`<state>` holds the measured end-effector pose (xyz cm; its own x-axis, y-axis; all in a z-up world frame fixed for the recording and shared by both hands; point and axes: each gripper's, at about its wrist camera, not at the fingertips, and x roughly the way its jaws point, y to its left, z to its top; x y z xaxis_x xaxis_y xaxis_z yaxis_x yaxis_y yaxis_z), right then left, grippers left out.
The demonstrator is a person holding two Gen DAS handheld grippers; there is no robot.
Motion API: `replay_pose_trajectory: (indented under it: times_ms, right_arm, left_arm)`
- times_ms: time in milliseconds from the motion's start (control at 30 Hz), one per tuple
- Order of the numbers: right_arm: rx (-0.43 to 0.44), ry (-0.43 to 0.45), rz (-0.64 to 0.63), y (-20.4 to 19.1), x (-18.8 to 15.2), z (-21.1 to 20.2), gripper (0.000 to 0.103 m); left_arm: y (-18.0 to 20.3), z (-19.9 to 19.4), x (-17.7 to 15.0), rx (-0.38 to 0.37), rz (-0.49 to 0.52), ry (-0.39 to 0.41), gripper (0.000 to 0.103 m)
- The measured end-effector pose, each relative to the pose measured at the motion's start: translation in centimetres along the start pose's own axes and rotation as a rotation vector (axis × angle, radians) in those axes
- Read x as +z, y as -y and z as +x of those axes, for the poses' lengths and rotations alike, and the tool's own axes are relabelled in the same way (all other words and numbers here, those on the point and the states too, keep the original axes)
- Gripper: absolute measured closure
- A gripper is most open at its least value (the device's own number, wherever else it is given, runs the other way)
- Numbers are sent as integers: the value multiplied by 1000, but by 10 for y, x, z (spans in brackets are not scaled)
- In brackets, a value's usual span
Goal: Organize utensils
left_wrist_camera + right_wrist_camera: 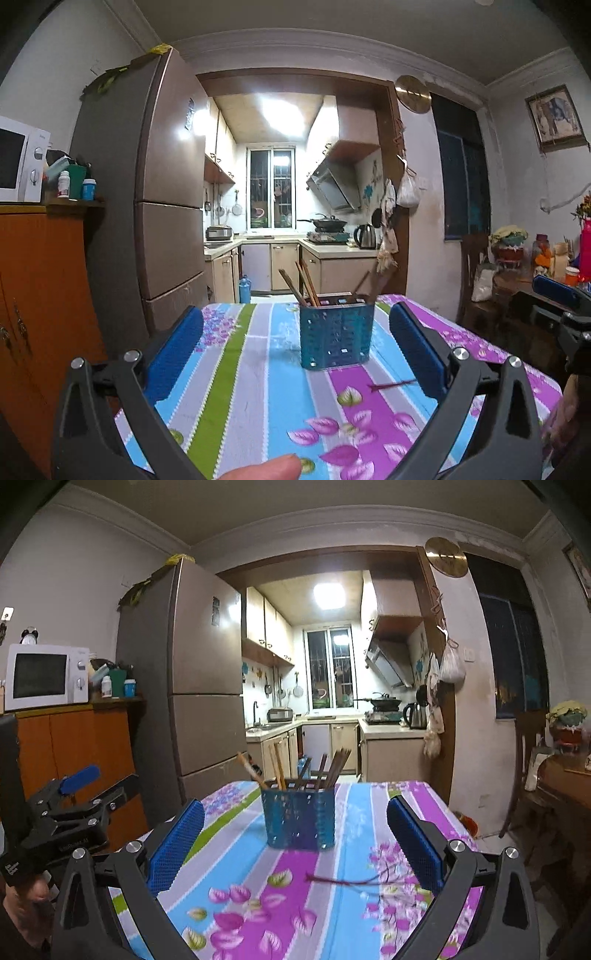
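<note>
A blue perforated utensil holder [334, 336] [299, 818] stands upright on the table, with several wooden chopsticks [306, 286] [332, 770] sticking out of it. One dark red chopstick [393, 384] [343, 881] lies flat on the striped floral tablecloth [236, 369] [354, 830], in front of the holder and to its right. My left gripper [295, 321] is open, short of the holder, with nothing between its blue pads [173, 354]. My right gripper [295, 805] is also open and empty, level with the left gripper [74, 797], which shows beside it.
A tall brown fridge [162, 192] and an orange cabinet [44, 280] with a white microwave [46, 675] stand left of the table. A kitchen lies beyond the doorway. A wooden chair [476, 280] and a cluttered side table [532, 273] are on the right.
</note>
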<state>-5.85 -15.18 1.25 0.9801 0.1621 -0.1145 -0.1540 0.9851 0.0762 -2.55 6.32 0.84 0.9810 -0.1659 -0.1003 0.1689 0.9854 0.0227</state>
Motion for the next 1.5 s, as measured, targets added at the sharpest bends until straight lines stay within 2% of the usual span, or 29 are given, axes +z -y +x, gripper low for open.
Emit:
replay_pose_trajectory:
  times_ms: [233, 667, 733, 867, 933, 1333, 1500]
  right_arm:
    - [-2, 13, 11, -4, -10, -22, 4]
    - [-15, 36, 26, 6, -10, -35, 4]
    - [-19, 53, 16, 5, -9, -37, 4]
    - [-30, 162, -23, 5, -14, -49, 4]
    - [-37, 184, -39, 5, -17, -51, 4]
    - [-28, 178, -28, 7, -13, -50, 4]
    - [-26, 175, -29, 6, -14, -51, 4]
  left_arm:
    - [6, -18, -9, 22, -7, 25, 6]
    - [22, -29, -11, 8, 10, 49, 6]
    - [25, -31, -11, 21, 8, 86, 6]
    - [33, -44, -15, 55, 16, 229, 6]
    - [38, -48, -17, 64, 19, 264, 6]
    - [44, -44, -10, 64, 21, 248, 6]
    - [41, -39, -7, 29, 10, 233, 6]
